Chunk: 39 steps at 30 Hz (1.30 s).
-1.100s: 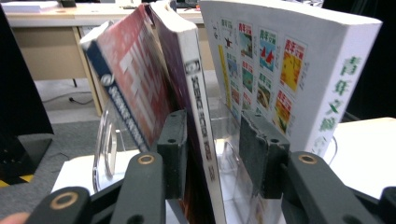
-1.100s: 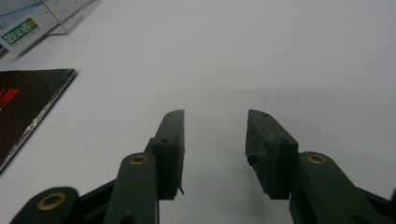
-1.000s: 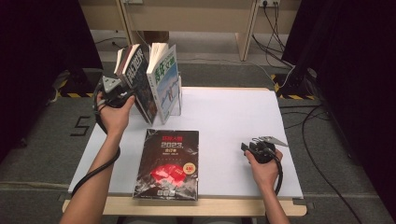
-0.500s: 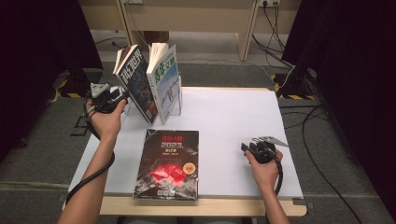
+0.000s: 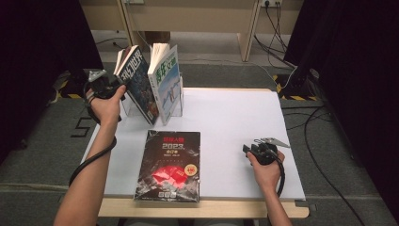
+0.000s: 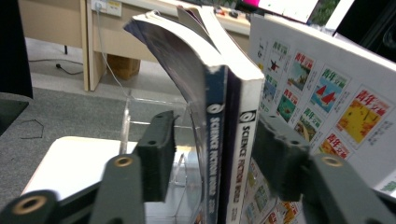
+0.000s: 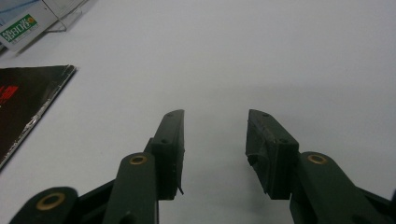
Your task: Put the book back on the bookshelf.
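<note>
The two thin dark-spined "Science Fiction World" magazines [image 6: 224, 154] stand side by side, spines upright and tilted toward the table's left edge, in a clear acrylic book rack [image 5: 181, 101] near the far-left corner of the white table [image 5: 235, 122]. Their long axis runs up and away from the table top, and their top corners curl outward. Just to their right in the same rack stands a white-covered magazine with green lettering and small colour pictures [image 5: 168, 84], leaning the same way.

The left gripper [image 6: 212, 154] straddles both dark spines from the table's left side, jaws spread: the right-hand pad looks to be touching or nearly touching the outer spine, while the left-hand pad stands visibly apart from the other cover. It is released, not clamped. Judging from this, closing would catch both magazines together, not one alone.

A black magazine with red artwork and "2023" on its cover [image 5: 170, 165] lies flat near the front edge, left of centre. The right gripper [image 7: 215, 149] rests well apart near the front-right of the table, jaws spread and empty, so the left hand [image 5: 106, 101] is far the nearer.
</note>
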Each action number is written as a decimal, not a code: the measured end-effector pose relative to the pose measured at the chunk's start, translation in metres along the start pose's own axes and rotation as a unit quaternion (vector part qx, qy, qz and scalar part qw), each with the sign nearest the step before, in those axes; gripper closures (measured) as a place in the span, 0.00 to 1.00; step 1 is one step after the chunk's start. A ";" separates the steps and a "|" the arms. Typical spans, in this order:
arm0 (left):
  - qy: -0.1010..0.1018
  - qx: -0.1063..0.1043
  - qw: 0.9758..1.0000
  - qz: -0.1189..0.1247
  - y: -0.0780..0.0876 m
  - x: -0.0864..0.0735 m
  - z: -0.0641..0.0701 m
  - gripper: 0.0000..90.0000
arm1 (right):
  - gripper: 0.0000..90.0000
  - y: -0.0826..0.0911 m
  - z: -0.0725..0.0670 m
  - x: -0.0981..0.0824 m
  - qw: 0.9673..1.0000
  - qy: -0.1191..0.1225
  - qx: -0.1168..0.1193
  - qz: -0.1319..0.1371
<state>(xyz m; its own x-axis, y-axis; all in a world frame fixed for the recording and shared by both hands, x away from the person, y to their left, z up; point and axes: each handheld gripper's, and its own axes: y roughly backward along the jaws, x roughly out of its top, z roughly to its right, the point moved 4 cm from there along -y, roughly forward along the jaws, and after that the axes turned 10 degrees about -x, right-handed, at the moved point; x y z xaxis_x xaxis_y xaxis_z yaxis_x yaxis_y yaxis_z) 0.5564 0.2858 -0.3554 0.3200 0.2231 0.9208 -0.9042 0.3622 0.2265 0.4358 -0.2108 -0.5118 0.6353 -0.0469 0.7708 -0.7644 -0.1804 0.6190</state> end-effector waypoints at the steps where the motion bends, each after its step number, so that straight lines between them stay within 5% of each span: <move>1: 0.001 0.000 1.000 -0.002 -0.002 0.000 0.000 0.60 | 0.64 0.000 0.000 0.000 1.000 0.001 0.000 0.000; 11: -0.024 0.009 0.999 -0.030 -0.022 0.005 0.005 0.83 | 0.64 -0.001 0.001 -0.001 1.000 -0.006 0.001 -0.007; 14: -0.058 0.011 0.998 -0.034 -0.025 0.007 0.012 0.84 | 0.64 -0.001 0.001 -0.001 1.000 -0.004 0.002 -0.009; 19: -0.123 0.005 0.992 -0.036 -0.029 0.005 0.027 0.84 | 0.64 -0.001 0.002 -0.001 1.000 -0.002 0.002 -0.007; 24: -0.150 -0.009 0.988 -0.022 -0.027 -0.003 0.038 0.84 | 0.64 -0.002 0.002 -0.002 1.000 -0.009 0.001 -0.014; 31: -0.110 -0.034 0.993 -0.019 -0.029 -0.003 0.032 0.80 | 0.64 -0.002 0.001 -0.002 1.000 0.001 0.003 -0.009; 39: -0.092 -0.030 0.995 -0.026 -0.034 -0.002 0.022 0.77 | 0.63 -0.004 0.000 -0.003 1.000 -0.003 0.005 -0.019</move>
<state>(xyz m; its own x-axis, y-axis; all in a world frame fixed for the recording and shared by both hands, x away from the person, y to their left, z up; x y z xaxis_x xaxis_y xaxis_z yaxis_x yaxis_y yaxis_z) 0.5804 0.2530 -0.3581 0.3033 0.0365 0.9522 -0.8680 0.4230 0.2602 0.4364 -0.2096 -0.5166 0.6651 -0.0459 0.7453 -0.7382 -0.1911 0.6470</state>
